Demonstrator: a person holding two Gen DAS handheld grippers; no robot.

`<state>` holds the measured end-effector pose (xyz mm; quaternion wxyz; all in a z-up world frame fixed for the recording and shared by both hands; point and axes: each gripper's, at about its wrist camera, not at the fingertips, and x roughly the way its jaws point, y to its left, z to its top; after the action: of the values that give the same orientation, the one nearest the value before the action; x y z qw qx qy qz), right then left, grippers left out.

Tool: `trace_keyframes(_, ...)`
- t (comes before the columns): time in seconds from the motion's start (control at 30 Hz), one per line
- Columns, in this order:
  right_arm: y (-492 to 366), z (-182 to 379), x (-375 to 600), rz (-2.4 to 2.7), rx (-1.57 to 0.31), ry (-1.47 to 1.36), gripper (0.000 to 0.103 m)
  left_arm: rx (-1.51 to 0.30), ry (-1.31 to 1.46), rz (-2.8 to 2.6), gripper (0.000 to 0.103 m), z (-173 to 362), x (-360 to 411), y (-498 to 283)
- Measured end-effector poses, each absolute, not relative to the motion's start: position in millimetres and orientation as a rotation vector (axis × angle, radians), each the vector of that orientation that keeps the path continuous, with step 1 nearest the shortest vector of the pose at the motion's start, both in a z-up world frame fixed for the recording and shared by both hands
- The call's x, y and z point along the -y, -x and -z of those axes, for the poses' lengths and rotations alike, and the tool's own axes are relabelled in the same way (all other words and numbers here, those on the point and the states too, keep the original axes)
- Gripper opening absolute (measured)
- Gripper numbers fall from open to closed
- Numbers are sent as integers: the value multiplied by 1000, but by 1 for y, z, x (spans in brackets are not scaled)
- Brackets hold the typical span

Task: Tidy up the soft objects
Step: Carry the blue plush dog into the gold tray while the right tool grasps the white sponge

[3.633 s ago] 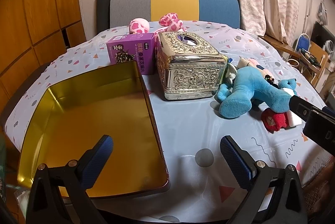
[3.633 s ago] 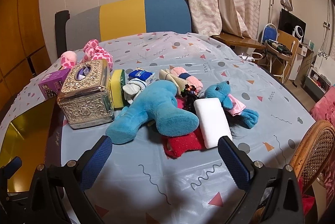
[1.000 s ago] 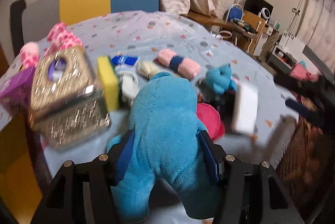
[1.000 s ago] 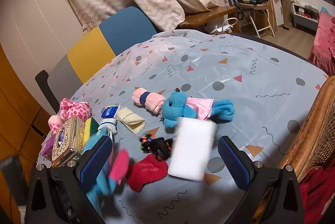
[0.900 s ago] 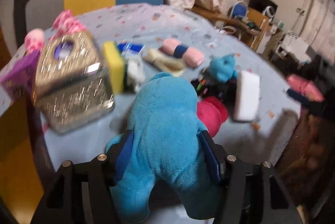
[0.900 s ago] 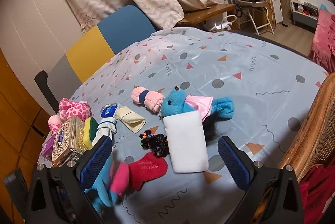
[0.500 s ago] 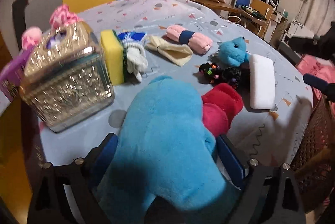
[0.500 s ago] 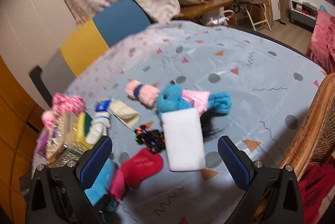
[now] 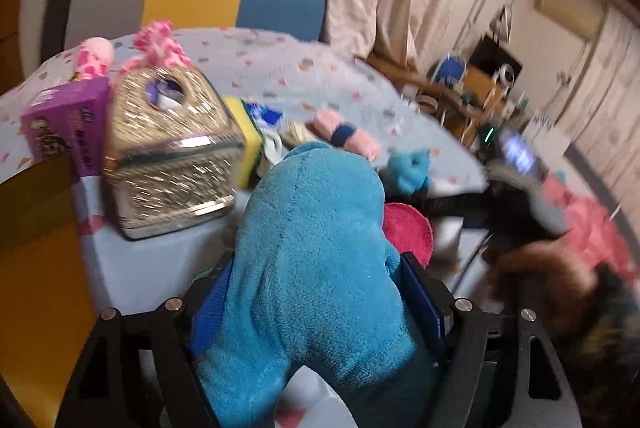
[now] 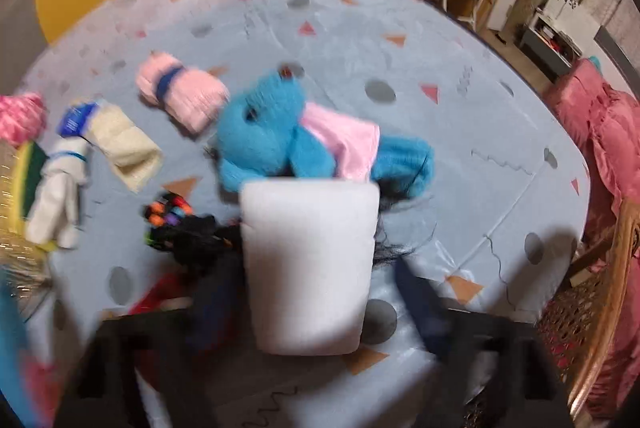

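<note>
My left gripper (image 9: 316, 304) is shut on a big blue plush toy (image 9: 316, 256) and holds it above the table, with a red sock (image 9: 408, 232) just behind it. The gold tin tray (image 9: 36, 260) lies at the left. My right gripper (image 10: 304, 300) is open, its blurred fingers on either side of a white foam block (image 10: 308, 268). Beyond the block lie a small blue plush in a pink shirt (image 10: 304, 144), a pink rolled towel (image 10: 180, 92), a cream cloth (image 10: 124, 148) and a white glove (image 10: 56, 200).
A silver tissue box (image 9: 168, 152), a purple carton (image 9: 68, 128) and a pink spotted plush (image 9: 156, 44) stand at the back left. A yellow sponge (image 9: 244, 136) leans on the tissue box. Black hair ties (image 10: 184, 228) lie left of the block. A wicker chair (image 10: 592, 308) stands at right.
My left gripper has closed on the big blue plush and lifted it, swinging left. My right gripper has dropped down close over the white foam block.
</note>
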<state>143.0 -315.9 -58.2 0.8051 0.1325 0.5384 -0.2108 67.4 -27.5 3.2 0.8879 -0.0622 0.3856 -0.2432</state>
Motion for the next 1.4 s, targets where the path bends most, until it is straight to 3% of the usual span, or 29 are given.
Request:
trace_keyframes(0.4, -132, 52, 308, 372, -1064, -304, 56, -716, 465, 391, 78, -60, -94, -40)
trace_keyframes(0.67, -132, 43, 306, 356, -1011, -314, 56, -660, 469, 184, 78, -91, -157, -34)
trace_keyframes(1.03, -130, 35, 307, 333, -963, -330, 56, -863, 215, -227, 79, -3, -247, -80)
trace_keyframes(1.17, -131, 35, 304, 330, -965, -307, 56, -903, 193, -303, 88, 26, -265, -106)
trace_keyframes(1.4, -131, 36, 304, 339, -963, -300, 56, -860, 211, -340, 95, 20, -265, -106)
